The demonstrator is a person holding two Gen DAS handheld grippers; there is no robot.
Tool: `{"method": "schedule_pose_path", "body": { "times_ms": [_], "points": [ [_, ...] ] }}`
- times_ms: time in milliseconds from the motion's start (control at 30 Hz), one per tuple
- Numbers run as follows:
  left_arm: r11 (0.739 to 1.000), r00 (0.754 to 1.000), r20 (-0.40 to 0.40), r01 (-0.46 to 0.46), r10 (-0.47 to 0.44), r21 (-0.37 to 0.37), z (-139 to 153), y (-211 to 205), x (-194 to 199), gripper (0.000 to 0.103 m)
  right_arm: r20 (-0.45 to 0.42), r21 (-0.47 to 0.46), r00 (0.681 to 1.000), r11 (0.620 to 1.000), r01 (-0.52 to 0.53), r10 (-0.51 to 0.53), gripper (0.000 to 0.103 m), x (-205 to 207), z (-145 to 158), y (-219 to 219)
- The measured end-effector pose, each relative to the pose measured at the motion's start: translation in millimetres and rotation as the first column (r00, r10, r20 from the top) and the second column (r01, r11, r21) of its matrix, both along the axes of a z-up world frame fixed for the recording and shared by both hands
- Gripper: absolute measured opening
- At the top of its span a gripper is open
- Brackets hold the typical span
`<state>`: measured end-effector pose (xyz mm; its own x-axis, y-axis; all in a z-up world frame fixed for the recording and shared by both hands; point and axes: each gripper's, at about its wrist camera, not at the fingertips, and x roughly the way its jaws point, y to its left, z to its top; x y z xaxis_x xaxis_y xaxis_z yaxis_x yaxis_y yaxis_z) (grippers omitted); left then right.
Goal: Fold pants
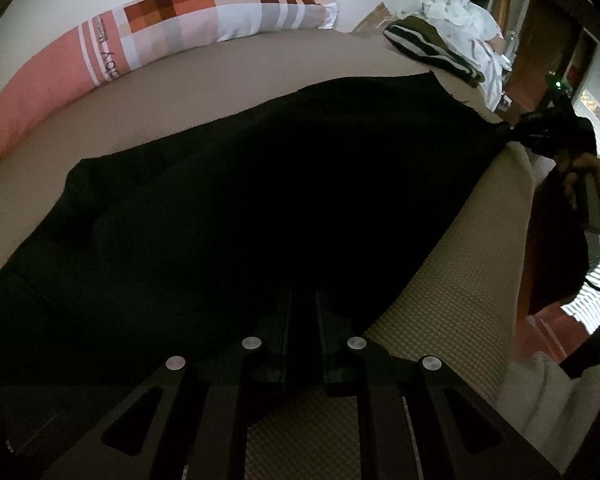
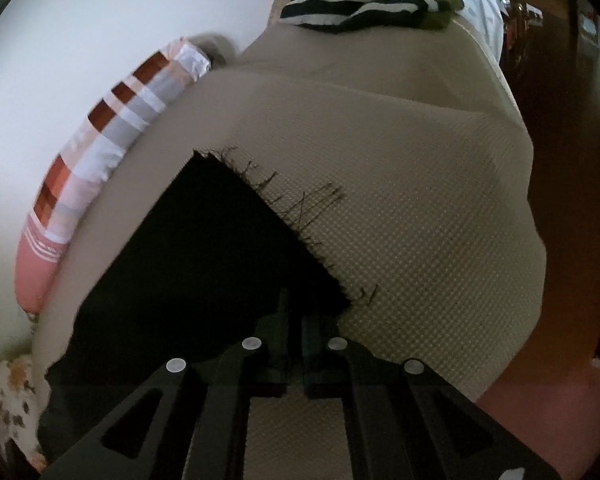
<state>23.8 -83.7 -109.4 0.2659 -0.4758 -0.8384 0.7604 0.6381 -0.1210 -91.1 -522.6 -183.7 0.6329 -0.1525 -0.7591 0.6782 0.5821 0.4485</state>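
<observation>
the pants (image 1: 260, 184) lie spread on the bed (image 1: 204, 92). a long pillow (image 1: 148, 36) lies behind them, along the wall (image 2: 80, 40). a pile of clothes (image 1: 452, 40) sits at the bed's far right corner.

1. the pants (image 1: 260, 200) are black, so dark that seams and pockets hardly show.
2. they lie spread in a long band across the beige textured bed cover, running from near my left side towards the far right edge.
3. the wide part sits low and left in my left view, with a soft bulge and a few folds in the cloth.
4. the band narrows towards the right, where one end is bunched to a point and lifted off the cover.
5. in my right view the leg end (image 2: 220, 248) shows a raw, frayed hem with loose threads trailing onto the cover.
</observation>
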Motion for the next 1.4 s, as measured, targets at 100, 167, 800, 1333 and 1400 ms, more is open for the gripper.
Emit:
{"method": "schedule_pose_path", "body": {
  "times_ms": [100,167,800,1333,1400],
  "points": [
    [1.0,1.0,-0.021,0.006,-0.006,-0.007,3.2,0.9,2.9,0.013,-0.059,-0.02,0.998,1.0,0.023,-0.024,0.02,-0.3,10.4,-0.7],
    [0.999,1.0,-0.026,-0.008,0.007,-0.045,12.1,7.7,5.3,0.016,-0.078,-0.063,0.996,0.997,0.044,-0.049,0.024,-4.3,21.6,-1.2],
    [0.774,0.781,0.024,-0.614,0.624,-0.156,31.7,182.6,86.4,0.056,-0.027,-0.08,0.501,0.498,-0.864,0.865,0.04,278.7,90.2,275.1],
    [0.748,0.753,0.023,-0.65,0.658,-0.138,11.2,224.1,91.6,0.056,-0.106,-0.102,0.16,0.149,-0.984,0.981,0.005,353.6,77.7,404.5],
    [0.751,0.754,0.037,-0.648,0.656,-0.127,11.1,221.2,92.4,0.056,-0.13,-0.093,0.188,0.177,-0.98,0.973,0.004,359.5,67.9,406.8]
  ]
}}
